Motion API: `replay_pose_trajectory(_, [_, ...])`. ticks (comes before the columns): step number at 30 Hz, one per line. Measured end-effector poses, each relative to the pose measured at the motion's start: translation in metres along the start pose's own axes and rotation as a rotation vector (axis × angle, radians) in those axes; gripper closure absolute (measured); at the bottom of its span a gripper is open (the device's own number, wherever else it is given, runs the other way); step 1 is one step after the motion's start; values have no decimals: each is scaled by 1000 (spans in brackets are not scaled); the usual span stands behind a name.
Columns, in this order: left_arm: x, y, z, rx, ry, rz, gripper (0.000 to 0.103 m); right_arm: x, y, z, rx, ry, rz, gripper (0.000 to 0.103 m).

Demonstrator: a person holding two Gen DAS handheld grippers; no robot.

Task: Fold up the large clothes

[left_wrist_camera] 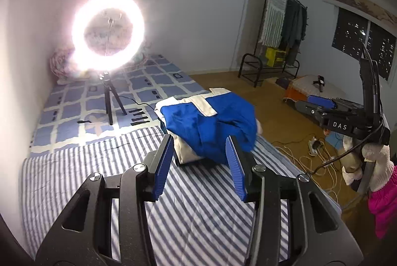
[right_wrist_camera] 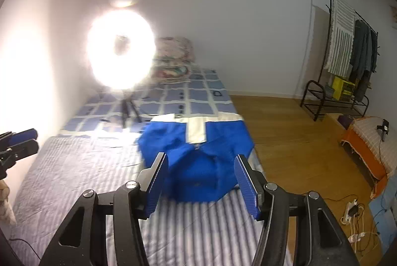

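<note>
A blue and white garment (left_wrist_camera: 211,122) lies as a rumpled folded bundle on the striped sheet (left_wrist_camera: 99,171), near the bed's right edge. My left gripper (left_wrist_camera: 199,142) hovers above the sheet just short of the bundle, open, nothing between its blue pads. In the right wrist view the same garment (right_wrist_camera: 198,154) lies beyond my right gripper (right_wrist_camera: 201,158), which is also open and holds nothing. The right gripper (left_wrist_camera: 320,102) shows at the right of the left wrist view, held by a gloved hand (left_wrist_camera: 379,164). The left gripper (right_wrist_camera: 22,138) shows at the left edge of the right wrist view.
A lit ring light on a tripod (left_wrist_camera: 109,102) stands on the checked bedding (left_wrist_camera: 153,82) behind the garment. A rolled floral quilt (right_wrist_camera: 173,57) lies by the wall. Right of the bed: wooden floor, a clothes rack (left_wrist_camera: 285,25), an orange stool (right_wrist_camera: 367,147), cables and a power strip (right_wrist_camera: 352,211).
</note>
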State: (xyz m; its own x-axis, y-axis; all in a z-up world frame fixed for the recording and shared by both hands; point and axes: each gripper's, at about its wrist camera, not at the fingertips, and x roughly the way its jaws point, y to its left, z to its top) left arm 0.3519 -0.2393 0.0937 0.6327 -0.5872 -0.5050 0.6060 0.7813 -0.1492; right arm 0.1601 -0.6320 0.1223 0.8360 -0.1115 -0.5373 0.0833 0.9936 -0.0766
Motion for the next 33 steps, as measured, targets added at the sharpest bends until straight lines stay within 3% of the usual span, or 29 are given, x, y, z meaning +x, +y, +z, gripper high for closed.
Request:
replay_pose_trajectory(6, [-81,-22,-26,15,-41,10,59,-71,39,-29,-22,-20,8,42])
replay_pose_trajectory(11, [-120,-36,-50,22,-48,1,59,-117,62,-57,-49,-44,-33,42])
replay_pose_trajectory(15, [-144,-47,-70,37,-58,4,59,-143,69,-75,-30,-65,-35,30])
replay_pose_trajectory(23, [-152,-57,-100,53,-38,-1,56,-155,78,-97,-35,-83,-39,29])
replay_pose_trajectory(26, [-151,-56,-110,50,-31,-4,47,-154,82,-106,-33,-94,-51,28])
replay_pose_trajectory(29, [-147,-53,-119,41,-22,-2,46,-151,83,-114,-17,-104,-56,17])
replay_pose_trajectory(33, [-139,-49,-127,53,0,23,25,-141,86,-122,-33,-97,-78,12])
